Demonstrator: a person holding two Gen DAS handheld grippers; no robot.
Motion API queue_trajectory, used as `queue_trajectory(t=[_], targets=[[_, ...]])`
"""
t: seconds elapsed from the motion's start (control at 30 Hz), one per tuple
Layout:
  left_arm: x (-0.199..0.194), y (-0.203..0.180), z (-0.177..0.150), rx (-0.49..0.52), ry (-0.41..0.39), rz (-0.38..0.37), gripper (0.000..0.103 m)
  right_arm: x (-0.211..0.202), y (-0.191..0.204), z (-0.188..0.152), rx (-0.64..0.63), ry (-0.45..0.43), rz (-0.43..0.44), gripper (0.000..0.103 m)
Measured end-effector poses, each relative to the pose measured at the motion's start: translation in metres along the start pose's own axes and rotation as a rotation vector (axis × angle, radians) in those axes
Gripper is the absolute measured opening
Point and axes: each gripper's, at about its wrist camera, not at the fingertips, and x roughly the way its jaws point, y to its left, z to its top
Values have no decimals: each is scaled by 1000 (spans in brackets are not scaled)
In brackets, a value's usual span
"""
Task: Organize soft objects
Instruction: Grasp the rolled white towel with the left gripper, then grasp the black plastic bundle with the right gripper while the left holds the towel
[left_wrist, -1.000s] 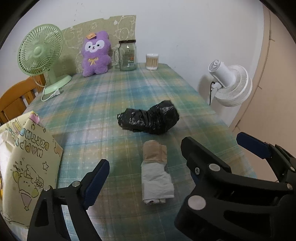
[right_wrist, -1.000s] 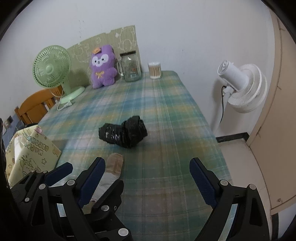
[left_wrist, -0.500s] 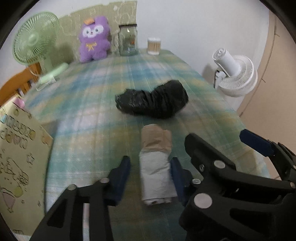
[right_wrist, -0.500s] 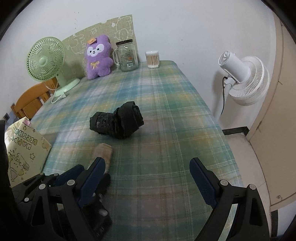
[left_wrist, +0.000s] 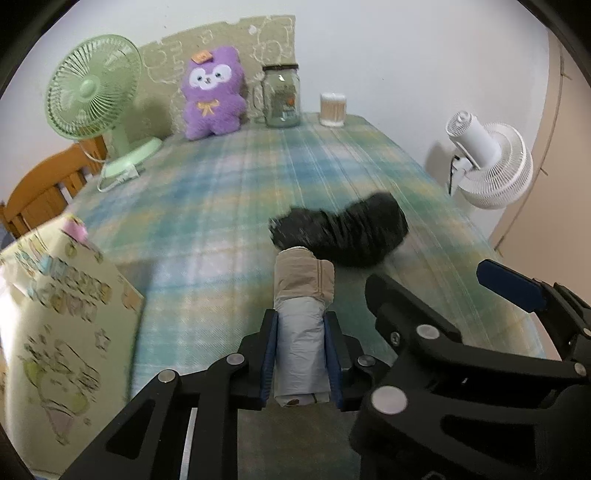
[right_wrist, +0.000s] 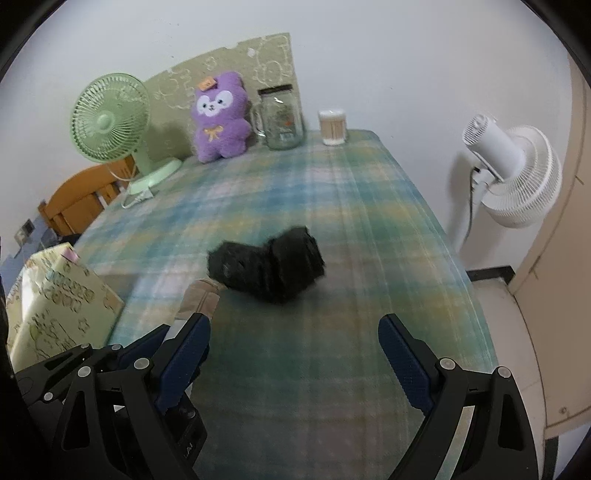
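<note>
Since a second ago the left gripper (left_wrist: 301, 350) has gone from wide open above the table to clamped on the grey-and-tan roll (left_wrist: 302, 325), which now looks lifted off the cloth and carried with it (its tan end sticks out ahead of the fingers). The right gripper (right_wrist: 293, 354) is spread wide with nothing in it, hanging over the near plaid tablecloth (right_wrist: 332, 369). Just past the roll lies the black bundle (left_wrist: 343, 232), untouched, so I judge the task barely begun: one soft item in hand, one left. The patterned gift bag (left_wrist: 55, 325) stands at the near left edge, a likely destination, with open cloth between. Farther back the purple plush (left_wrist: 214, 99), glass jar (left_wrist: 282, 96) and green fan (left_wrist: 96, 88) line the wall, well clear
</note>
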Motion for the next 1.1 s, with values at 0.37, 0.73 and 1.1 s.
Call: queue_trajectory(t=[0.37, 0.73, 1.1], targets=[[8, 15, 23, -36, -34, 62, 23, 19, 7, 24, 20, -17, 34, 95], [30, 20, 35, -51, -42, 77, 23, 46, 9, 38, -3, 12, 6, 95], [53, 27, 30, -72, 29, 48, 23, 76, 15, 37, -47, 72, -2, 81]])
